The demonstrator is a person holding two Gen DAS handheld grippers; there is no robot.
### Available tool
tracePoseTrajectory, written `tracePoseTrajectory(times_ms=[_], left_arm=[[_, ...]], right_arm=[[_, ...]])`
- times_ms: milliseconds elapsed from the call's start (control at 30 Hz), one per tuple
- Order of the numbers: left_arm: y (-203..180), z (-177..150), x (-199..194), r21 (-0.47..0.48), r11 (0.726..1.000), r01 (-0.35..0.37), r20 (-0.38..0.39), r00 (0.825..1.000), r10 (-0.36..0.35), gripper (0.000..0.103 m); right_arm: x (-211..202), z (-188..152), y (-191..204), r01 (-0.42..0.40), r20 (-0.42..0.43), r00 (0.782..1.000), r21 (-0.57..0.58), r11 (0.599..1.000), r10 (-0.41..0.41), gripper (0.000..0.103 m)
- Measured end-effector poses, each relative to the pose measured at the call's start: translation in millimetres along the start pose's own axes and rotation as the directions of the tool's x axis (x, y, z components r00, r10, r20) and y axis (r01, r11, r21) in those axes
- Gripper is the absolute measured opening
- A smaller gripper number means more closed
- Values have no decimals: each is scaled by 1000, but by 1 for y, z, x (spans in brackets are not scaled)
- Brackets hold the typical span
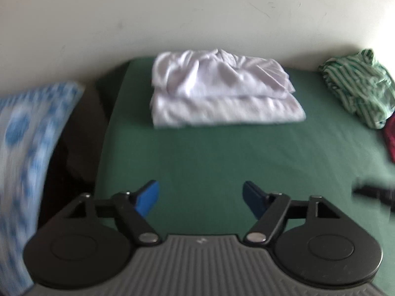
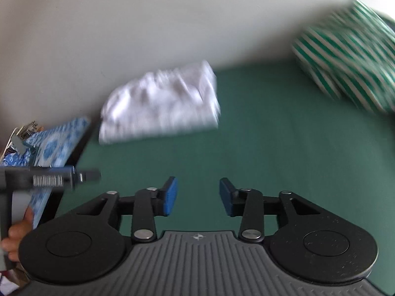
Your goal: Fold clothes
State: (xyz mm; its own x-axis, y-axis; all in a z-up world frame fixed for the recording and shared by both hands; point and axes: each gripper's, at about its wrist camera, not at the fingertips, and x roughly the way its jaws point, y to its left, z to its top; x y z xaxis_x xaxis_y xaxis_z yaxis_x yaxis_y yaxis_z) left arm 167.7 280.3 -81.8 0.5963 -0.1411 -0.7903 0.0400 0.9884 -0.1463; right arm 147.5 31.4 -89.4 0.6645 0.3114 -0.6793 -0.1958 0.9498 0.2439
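Note:
A folded white garment (image 1: pixel 222 91) lies on the green cloth-covered table (image 1: pixel 209 160) near the wall; it also shows blurred in the right wrist view (image 2: pixel 160 106). A crumpled green-and-white striped garment (image 1: pixel 360 88) lies at the far right by the wall, and shows in the right wrist view (image 2: pixel 350 61). My left gripper (image 1: pixel 201 197) is open and empty, well short of the white garment. My right gripper (image 2: pixel 197 194) is open and empty above the green cloth. The left gripper's body (image 2: pixel 49 177) appears at the left of the right wrist view.
A blue-and-white patterned cloth (image 1: pixel 27 148) hangs at the left beyond the table's edge, also in the right wrist view (image 2: pixel 51 145). A dark red fabric (image 1: pixel 390 138) lies at the right edge. A white wall (image 1: pixel 197 12) backs the table.

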Motion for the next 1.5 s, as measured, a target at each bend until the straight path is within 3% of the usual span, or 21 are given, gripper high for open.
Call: tracePoseTrajectory(times_ms=[67, 167, 433, 500, 600, 767, 1000, 1133, 1333, 1500], left_arm=[[-6, -19, -18, -45, 999, -15, 11, 1000, 15, 96], [-25, -43, -39, -46, 996, -82, 35, 996, 84, 96], [-76, -79, -92, 27, 991, -128, 43, 991, 127, 100], [-86, -84, -104, 31, 989, -145, 59, 988, 143, 101], [-100, -91, -125, 25, 982, -188, 87, 979, 185, 101], [-127, -104, -152, -4, 962, -274, 121, 955, 272, 101], [-172, -132, -167, -48, 945, -324, 101, 939, 328, 101], [-195, -153, -169, -69, 941, -333, 75, 938, 337, 101], [-220, -175, -162, -25, 941, -338, 25, 940, 339, 101], [-235, -175, -157, 45, 950, -308, 28, 951, 307, 101]], right_arm=[[-22, -30, -4, 33, -47, 998, 64, 997, -30, 48], [-55, -74, -9, 85, -115, 991, 154, 984, -67, 57], [-99, -110, -10, 81, -78, 995, 275, 958, -61, 64], [-105, -111, -8, 80, -79, 995, 271, 959, -61, 66], [-114, -109, -7, 59, -90, 995, 247, 967, -37, 76], [-136, -108, -16, -12, -88, 996, 167, 986, 27, 76], [-185, -117, -62, -38, -114, 992, 94, 995, 48, 77], [-190, -128, -76, -26, -142, 989, 39, 999, 31, 77], [-189, -149, -77, -24, -183, 983, -71, 997, 11, 77], [-197, -155, -89, -28, -188, 981, 42, 999, 35, 77]])
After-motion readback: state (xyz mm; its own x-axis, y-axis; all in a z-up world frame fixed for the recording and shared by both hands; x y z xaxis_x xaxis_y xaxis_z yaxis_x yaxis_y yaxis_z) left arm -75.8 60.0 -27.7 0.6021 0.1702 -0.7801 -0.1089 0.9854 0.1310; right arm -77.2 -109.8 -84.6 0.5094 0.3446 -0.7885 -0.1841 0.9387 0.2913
